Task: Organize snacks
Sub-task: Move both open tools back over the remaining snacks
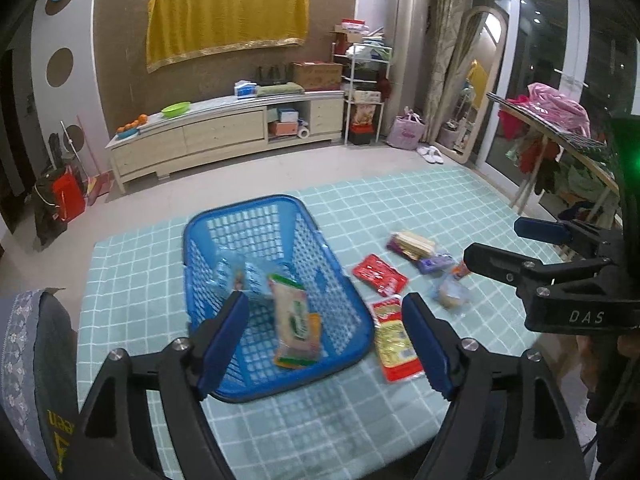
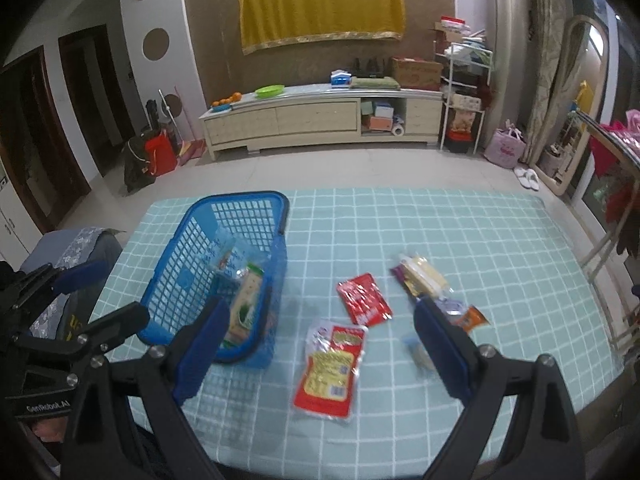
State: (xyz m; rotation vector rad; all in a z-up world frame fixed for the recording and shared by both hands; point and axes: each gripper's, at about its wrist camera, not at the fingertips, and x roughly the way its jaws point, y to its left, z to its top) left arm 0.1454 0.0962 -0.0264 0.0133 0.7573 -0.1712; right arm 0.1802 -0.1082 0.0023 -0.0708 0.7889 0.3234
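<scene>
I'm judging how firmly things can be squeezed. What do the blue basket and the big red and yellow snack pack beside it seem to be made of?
The blue basket looks like rigid moulded plastic: a lattice of regular holes and a smooth thick rim. The red and yellow snack pack looks like thin glossy film with clear crinkled edges, so probably soft plastic wrap.

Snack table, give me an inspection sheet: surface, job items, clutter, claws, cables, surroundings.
Surface: table under a pale green checked cloth.
Job's things: blue basket on the left side, already holding several packets; red-and-yellow packet, small red packet and a few more snacks lie loose to its right.
Clutter: nothing seen besides snacks.
Claws: left claw open, empty, over the basket; right claw open, empty, over the loose packets.
Cables: nothing seen.
Surroundings: low cabinet, yellow cloth on the wall, leaning mirror.
</scene>
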